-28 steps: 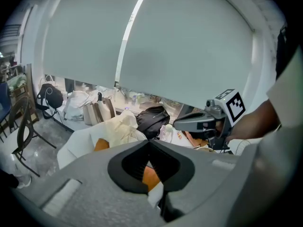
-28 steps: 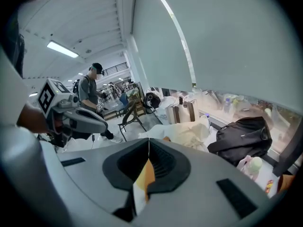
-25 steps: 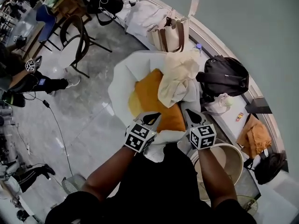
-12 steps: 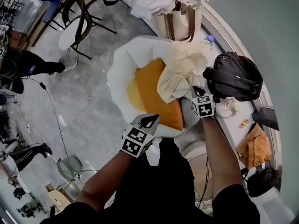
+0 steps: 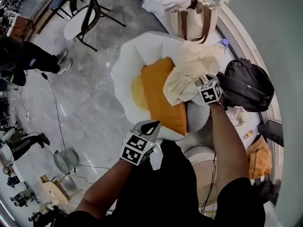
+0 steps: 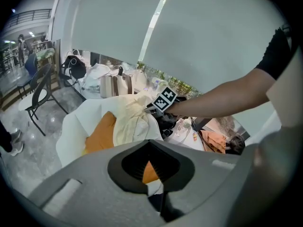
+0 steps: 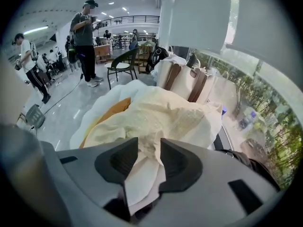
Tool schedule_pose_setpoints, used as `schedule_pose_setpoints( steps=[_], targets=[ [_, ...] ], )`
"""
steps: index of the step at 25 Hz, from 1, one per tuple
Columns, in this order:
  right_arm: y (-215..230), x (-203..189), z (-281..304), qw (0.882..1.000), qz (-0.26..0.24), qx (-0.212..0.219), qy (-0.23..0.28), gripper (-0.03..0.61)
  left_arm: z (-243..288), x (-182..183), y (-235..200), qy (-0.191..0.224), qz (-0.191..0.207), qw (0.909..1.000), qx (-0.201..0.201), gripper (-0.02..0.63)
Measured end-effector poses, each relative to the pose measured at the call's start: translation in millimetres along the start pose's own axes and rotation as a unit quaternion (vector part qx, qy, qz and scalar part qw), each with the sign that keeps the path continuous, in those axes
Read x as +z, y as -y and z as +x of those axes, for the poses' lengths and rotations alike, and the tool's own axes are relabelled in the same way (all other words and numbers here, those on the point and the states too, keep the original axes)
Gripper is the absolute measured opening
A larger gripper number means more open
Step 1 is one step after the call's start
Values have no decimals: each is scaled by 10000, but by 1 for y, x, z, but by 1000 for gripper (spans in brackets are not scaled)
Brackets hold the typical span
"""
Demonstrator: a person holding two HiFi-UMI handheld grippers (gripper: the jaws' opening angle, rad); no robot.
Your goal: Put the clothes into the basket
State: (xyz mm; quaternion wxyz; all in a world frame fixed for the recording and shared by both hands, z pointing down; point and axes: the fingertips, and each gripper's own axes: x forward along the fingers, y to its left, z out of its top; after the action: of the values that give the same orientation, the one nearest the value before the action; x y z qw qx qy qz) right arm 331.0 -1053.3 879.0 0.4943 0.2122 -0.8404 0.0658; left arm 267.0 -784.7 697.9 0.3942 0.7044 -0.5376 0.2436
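At the centre of the head view, the cream garment (image 5: 191,70) lies piled against an orange cloth (image 5: 160,98) on a white round seat (image 5: 127,67). The right gripper (image 5: 200,82) has just been opening its jaws, which stand apart with a fold of that garment between them. The left gripper (image 5: 150,126), lower left, is closed. The basket (image 5: 194,152) sits lower right, under the right forearm

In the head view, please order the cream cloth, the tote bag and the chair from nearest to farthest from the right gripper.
1. Cream cloth: between the fingers of the right gripper, which have just been opening.
2. Tote bag: beyond the cloth, top of view.
3. Chair: far left, upper corner.
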Motion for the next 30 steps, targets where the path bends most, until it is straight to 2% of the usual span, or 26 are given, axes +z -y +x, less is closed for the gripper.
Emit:
schedule_pose_setpoints(
  steps=[6,10,11,19,30],
  targets=[
    [-8,-13,21,9990,-217,234,-307,155,4,-6,-5,-35,-111,9999,-24,0],
    [-9,-22,21,9991,-115,122,-379,44,0,-10,-7,-38,-151,9999,-42,0],
    [-10,-22,19,9993,-26,128,-354,34,-1,-11,-8,-34,-154,9999,-48,0],
    [-13,5,-20,9931,1097,287,313,28,-18,2,-17,142,-187,9997,-92,0],
    [-48,53,-125,9793,1651,345,1122,28,-56,28,-6,390,245,9982,-375,0]
  ],
)
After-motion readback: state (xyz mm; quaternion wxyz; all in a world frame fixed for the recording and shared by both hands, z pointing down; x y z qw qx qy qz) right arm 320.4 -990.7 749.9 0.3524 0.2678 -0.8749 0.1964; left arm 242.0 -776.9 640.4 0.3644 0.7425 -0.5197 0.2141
